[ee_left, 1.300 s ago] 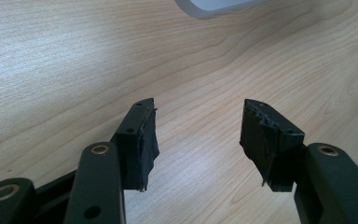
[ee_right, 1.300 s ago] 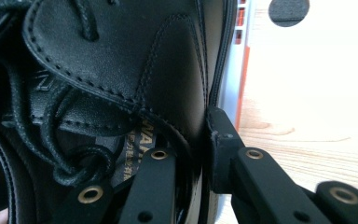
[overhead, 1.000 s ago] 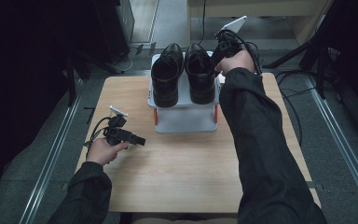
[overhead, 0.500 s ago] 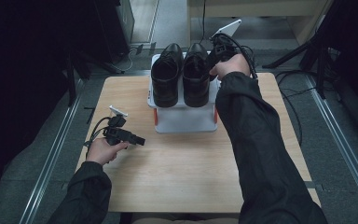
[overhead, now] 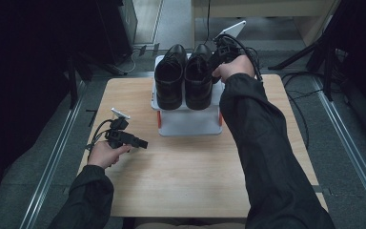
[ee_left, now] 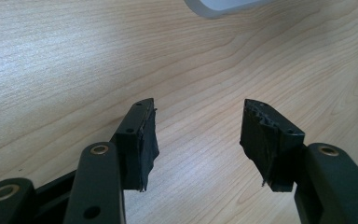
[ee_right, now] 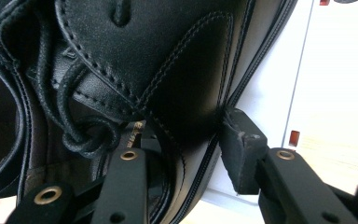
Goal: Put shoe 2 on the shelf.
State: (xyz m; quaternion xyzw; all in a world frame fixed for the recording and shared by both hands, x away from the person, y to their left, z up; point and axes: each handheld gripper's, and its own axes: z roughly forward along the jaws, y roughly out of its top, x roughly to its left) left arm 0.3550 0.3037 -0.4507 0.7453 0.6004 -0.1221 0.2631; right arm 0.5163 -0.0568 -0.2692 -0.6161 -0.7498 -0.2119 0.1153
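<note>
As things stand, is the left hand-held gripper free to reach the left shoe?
Probably yes: the left hand-held gripper is open and empty over bare table, with nothing between it and the left shoe on the white box.

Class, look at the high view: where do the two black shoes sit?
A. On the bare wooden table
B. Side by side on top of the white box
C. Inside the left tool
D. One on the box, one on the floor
B: the two black shoes stand side by side on the white box at the table's far edge.

dark jacket sleeves (overhead: 267,157); black tools with brass-coloured rivets (ee_left: 99,150), trailing black cables (overhead: 97,136)
</note>
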